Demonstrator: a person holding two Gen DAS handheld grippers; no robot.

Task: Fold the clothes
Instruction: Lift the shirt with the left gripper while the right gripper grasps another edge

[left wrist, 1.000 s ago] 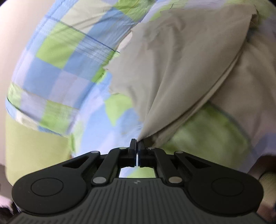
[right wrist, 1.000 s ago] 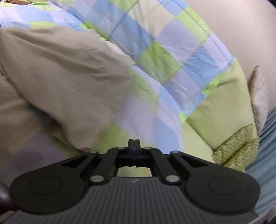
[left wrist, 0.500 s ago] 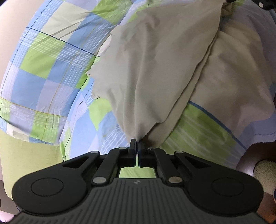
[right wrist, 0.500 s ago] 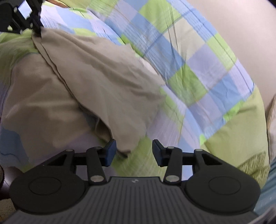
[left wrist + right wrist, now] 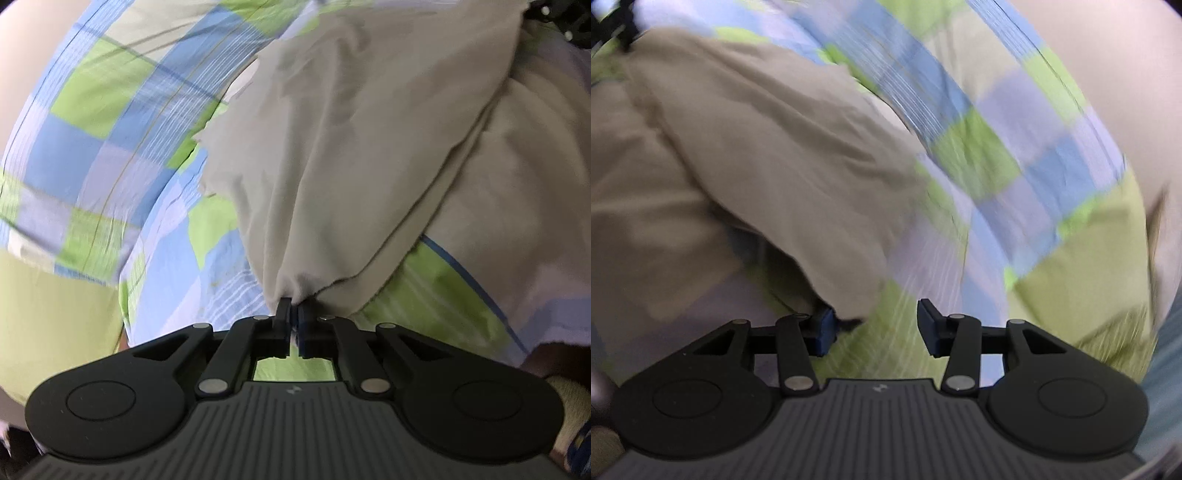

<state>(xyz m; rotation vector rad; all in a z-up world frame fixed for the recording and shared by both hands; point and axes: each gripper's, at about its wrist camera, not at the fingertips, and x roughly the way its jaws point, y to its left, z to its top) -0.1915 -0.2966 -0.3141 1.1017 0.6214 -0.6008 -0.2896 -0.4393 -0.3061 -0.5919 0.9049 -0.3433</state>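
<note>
Left wrist view: left gripper [image 5: 291,312] pinches the beige garment [image 5: 369,147] at frame centre; right gripper [image 5: 875,325] gapes, cloth corner beside its left pad, unheld; next, close on that corner

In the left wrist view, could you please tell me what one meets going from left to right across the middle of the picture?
Checked bedsheet → beige garment, its lower corner pinched in the shut left gripper.
</note>
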